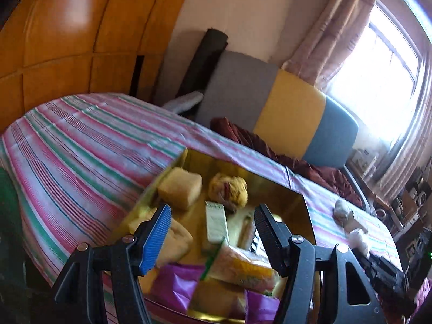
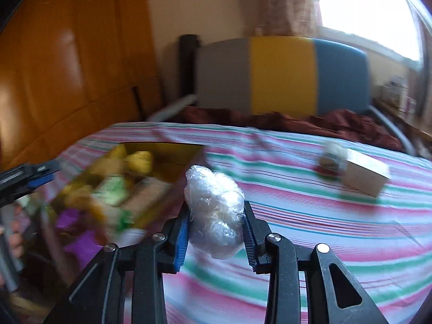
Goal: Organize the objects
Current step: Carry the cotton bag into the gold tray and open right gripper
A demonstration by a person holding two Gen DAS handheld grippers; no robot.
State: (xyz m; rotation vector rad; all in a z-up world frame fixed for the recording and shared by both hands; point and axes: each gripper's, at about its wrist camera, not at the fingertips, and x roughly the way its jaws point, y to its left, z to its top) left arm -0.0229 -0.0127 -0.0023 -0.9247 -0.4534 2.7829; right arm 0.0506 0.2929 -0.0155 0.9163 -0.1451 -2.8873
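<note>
A shiny gold box (image 1: 286, 189) lies on the striped bedspread and holds several items: a tan sponge block (image 1: 180, 186), a yellow crumpled ball (image 1: 229, 189), a green-white tube (image 1: 215, 222) and purple and yellow packets (image 1: 243, 268). My left gripper (image 1: 212, 239) is open and empty, hovering over the box. My right gripper (image 2: 216, 236) is shut on a clear plastic-wrapped bundle (image 2: 214, 210), held above the bedspread just right of the gold box (image 2: 167, 151). The view is blurred.
A small wooden box (image 2: 364, 176) and a little jar (image 2: 330, 159) lie on the striped bedspread (image 2: 310, 216) at the right. A grey, yellow and blue headboard (image 2: 280, 75), a maroon blanket (image 2: 310, 120), a wooden wardrobe (image 1: 67, 27) and a window stand beyond.
</note>
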